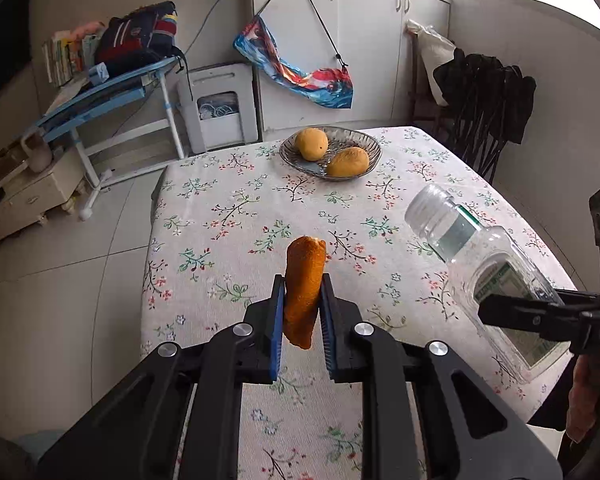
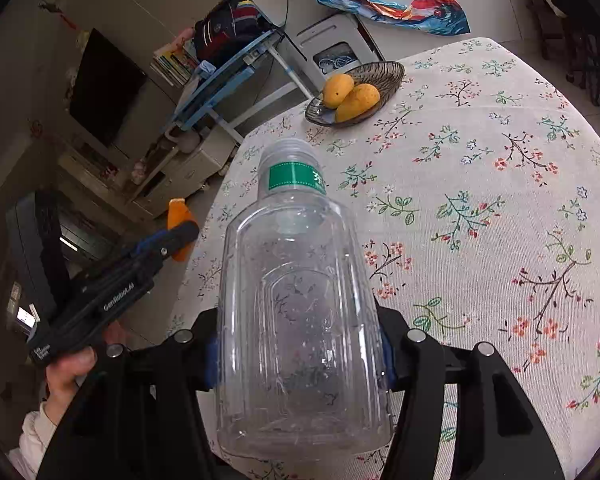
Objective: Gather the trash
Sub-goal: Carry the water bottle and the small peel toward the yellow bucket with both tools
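The peel (image 1: 304, 292), a curled orange strip that looks like mango skin, is hanging upright between the blue pads of the left gripper (image 1: 303, 304), which is clamping it across its middle, above the near part of the table (image 1: 228, 216). It is probably very light, soft and limp, perhaps damp and slick on its inner face, so the grip is best taken across the thick rolled middle, as here; a hold near either end would likely let it fold or slip out. The bottle (image 2: 300, 312), clear plastic, seemingly empty and uncapped with a green band at the neck, is sitting in the right gripper (image 2: 298, 364), whose jaws are standing wide and pressing on its lower body from both sides, neck pointing away over the table. It should be light but springy and smooth: thin walls are likely giving under the squeeze, so a hold on the ribbed body low down is looking safer than one at the tapering shoulder. Neither piece is touching the cloth. Farther off, near the table's far edge, a dish (image 1: 364, 136) is holding two mangoes (image 1: 311, 143). No bin is showing in either view.
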Demonstrator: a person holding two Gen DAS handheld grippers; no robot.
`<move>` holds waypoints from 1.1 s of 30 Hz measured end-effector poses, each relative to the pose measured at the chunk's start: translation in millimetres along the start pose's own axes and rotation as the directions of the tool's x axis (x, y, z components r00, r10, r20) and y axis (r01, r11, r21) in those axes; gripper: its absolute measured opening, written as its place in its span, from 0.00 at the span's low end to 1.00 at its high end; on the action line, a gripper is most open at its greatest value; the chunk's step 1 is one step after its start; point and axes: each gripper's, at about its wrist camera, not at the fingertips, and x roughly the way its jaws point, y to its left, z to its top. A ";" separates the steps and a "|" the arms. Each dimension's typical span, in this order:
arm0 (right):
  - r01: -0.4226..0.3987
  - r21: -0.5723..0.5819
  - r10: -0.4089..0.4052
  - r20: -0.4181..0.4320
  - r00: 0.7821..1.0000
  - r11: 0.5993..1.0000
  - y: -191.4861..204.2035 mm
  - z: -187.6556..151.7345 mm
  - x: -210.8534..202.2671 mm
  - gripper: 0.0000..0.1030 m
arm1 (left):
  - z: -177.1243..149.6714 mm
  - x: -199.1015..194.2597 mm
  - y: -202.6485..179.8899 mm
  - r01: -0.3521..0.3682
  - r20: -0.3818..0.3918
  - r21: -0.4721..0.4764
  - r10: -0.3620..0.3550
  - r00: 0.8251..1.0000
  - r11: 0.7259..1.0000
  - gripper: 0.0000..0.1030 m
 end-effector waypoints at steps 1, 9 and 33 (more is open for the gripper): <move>-0.013 0.005 0.013 0.010 1.000 1.000 0.8 -2.9 -4.6 0.55 | -5.1 -7.3 -2.7 -0.002 0.007 -0.006 0.002 1.000 1.000 0.16; -0.088 -0.004 0.088 0.032 0.996 0.996 14.5 -35.0 -33.2 0.55 | -52.5 -51.2 -15.3 -0.011 0.026 -0.055 0.012 1.000 0.998 0.16; -0.112 -0.034 0.110 -0.068 0.992 0.993 30.5 -103.0 -56.3 0.55 | -109.5 -116.7 -32.3 -0.014 0.082 -0.070 0.020 0.996 0.997 0.16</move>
